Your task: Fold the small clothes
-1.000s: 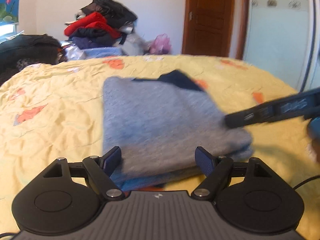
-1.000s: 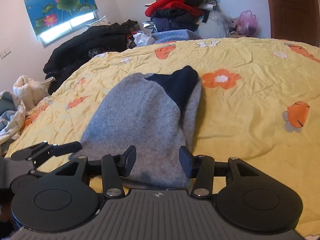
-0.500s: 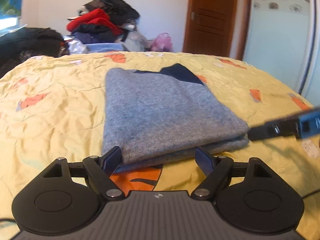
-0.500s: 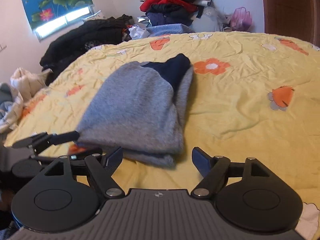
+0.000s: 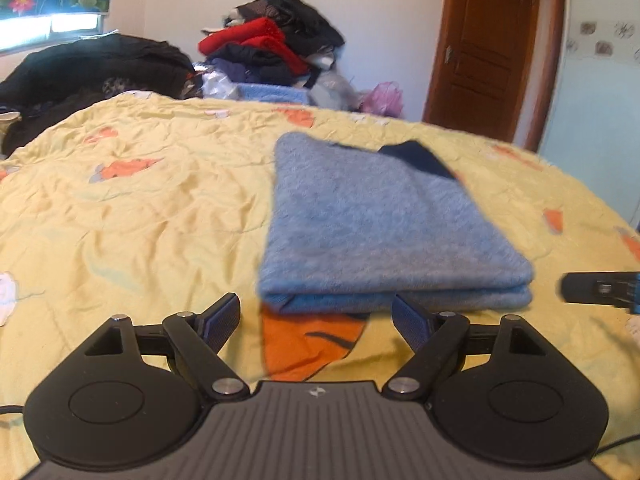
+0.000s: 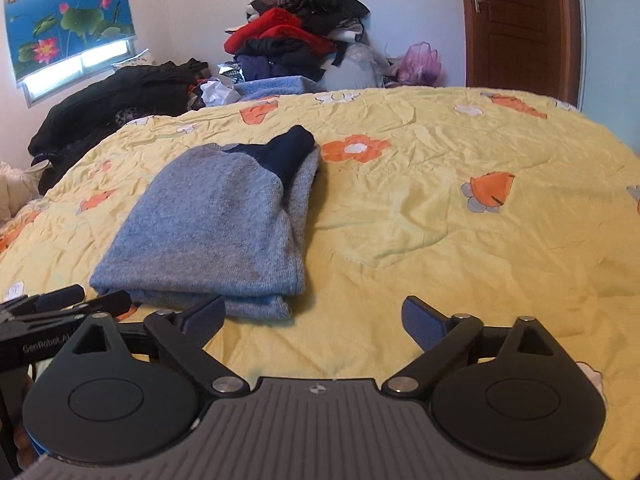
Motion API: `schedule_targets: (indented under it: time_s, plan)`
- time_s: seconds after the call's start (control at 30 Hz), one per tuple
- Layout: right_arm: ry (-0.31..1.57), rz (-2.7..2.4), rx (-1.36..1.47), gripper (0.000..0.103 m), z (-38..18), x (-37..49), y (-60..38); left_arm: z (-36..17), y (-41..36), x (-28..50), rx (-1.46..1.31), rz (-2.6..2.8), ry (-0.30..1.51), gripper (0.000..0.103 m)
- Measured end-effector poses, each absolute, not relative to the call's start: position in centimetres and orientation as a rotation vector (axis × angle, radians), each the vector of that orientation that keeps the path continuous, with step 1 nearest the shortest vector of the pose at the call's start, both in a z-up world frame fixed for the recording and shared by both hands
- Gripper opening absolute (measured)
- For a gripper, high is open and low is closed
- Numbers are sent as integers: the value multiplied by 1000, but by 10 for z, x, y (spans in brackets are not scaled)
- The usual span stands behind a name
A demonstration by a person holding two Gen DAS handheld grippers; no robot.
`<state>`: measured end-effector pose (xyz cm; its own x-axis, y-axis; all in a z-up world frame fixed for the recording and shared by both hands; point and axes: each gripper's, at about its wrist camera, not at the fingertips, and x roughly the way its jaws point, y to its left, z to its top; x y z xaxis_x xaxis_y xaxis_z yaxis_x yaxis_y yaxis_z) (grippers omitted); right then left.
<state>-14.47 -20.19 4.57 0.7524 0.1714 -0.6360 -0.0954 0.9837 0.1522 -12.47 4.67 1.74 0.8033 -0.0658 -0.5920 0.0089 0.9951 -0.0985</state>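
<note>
Left wrist view: a grey sweater (image 5: 384,224) with a navy part at its far edge lies folded into a thick, layered rectangle on the yellow flowered bed (image 5: 132,216), roughly in the middle of the spread. Judging by the stacked edges facing the camera, the folding of this piece looks finished or very nearly so; nothing loose hangs out on this side. The left gripper (image 5: 316,318) stands wide apart, its blue pads just short of the sweater's near edge, with only the orange print of the bedspread between them and no cloth pinched. At the right border the tip of the right gripper (image 5: 600,290) shows, beside the sweater's corner and not touching it.

Right wrist view: the same sweater (image 6: 216,224) lies to the left of centre, its navy part (image 6: 286,152) pointing away towards a heap of unsorted clothes (image 6: 296,44) against the far wall. If those are part of the job, more pieces are left to fold. The right gripper (image 6: 314,322) is opening to nearly its full spread; its left finger overlaps the sweater's near corner in the picture, but no fabric sits between the jaws. The left gripper (image 6: 66,302) shows at the lower left, close to the sweater's corner and holding nothing.
</note>
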Motion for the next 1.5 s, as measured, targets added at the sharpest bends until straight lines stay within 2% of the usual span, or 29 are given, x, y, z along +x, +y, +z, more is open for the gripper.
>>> schedule_targets:
  time_s: [0.1, 0.17, 0.23, 0.27, 0.57, 1.5]
  plan:
    - [703, 128, 111, 101, 41, -146, -203, 14, 45, -117, -76, -23, 678, 84]
    - [722, 103, 154, 101, 34, -140, -204, 11, 43, -110, -63, -26, 711, 89]
    - [747, 92, 215, 101, 24, -131, -204, 8, 39, -104, -41, -47, 733, 102]
    - [766, 88, 239, 101, 19, -126, -202, 7, 35, -101, -19, -64, 749, 103]
    - [729, 34, -11, 103, 3, -130, -155, 7, 31, -104, 9, -88, 757, 103]
    - [726, 2, 2, 103, 2, -127, -156, 7, 29, -105, 17, -79, 759, 103]
